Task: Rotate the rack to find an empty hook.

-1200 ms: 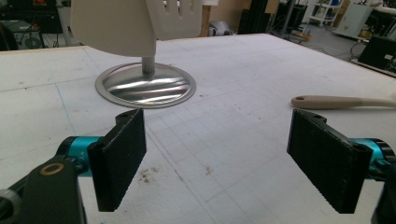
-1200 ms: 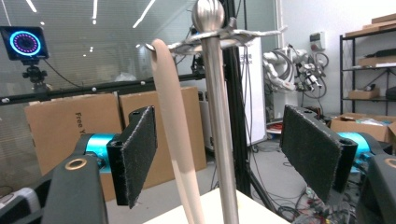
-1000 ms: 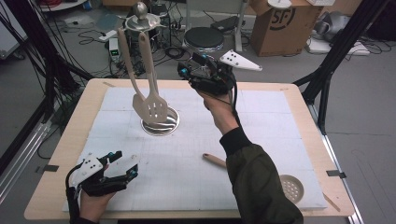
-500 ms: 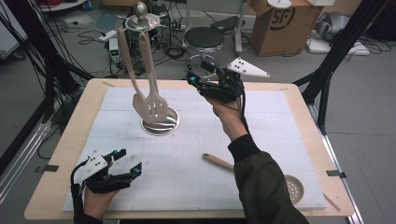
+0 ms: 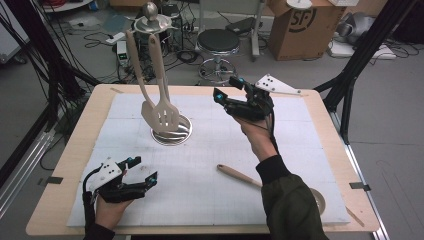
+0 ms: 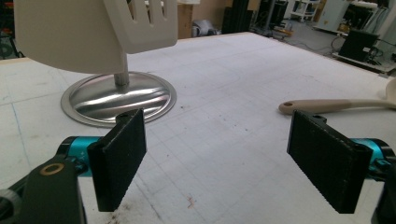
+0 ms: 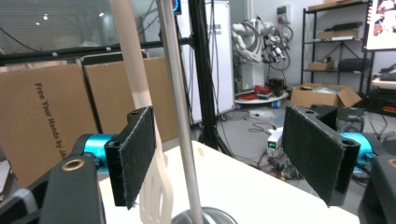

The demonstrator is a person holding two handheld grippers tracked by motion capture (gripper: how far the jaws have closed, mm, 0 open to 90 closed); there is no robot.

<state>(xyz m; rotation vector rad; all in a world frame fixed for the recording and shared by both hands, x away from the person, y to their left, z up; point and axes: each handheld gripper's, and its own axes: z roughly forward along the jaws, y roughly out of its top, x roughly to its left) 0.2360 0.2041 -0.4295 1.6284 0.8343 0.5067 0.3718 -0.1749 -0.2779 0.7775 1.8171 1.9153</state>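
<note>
- High view: the right gripper [image 5: 231, 95] is held up at upper centre of the frame, above the far half of the table [image 5: 330, 150]; its jaws stand wide apart with nothing between them, pointing left toward the utensil stand [image 5: 161, 75].
- The stand rises from a round metal base [image 5: 172, 132] left of centre; a cream slotted spatula [image 5: 159, 116] and a second cream utensil hang from the ring at its top, the spatula blade just above the base.
- Right gripper view: the stand's thin metal pole [image 7: 180, 107] runs top to bottom left of centre, seen between the two black jaws but farther off; a cream handle [image 7: 135, 79] hangs beside it, partly behind the left jaw.
- High view, lower left: the left gripper [image 5: 142, 172] sits low over the white mat [image 5: 210, 150], jaws spread open and empty, pointing right.
- Left gripper view: the base and spatula blade [image 6: 140, 23] fill the upper left; a wooden spoon handle [image 6: 327, 106] lies on the mat at right, beyond the jaws and not touched by them.
- High view: that wooden spoon [image 5: 240, 175] lies lower centre, its far end hidden under the person's dark sleeve [image 5: 287, 200].
</note>
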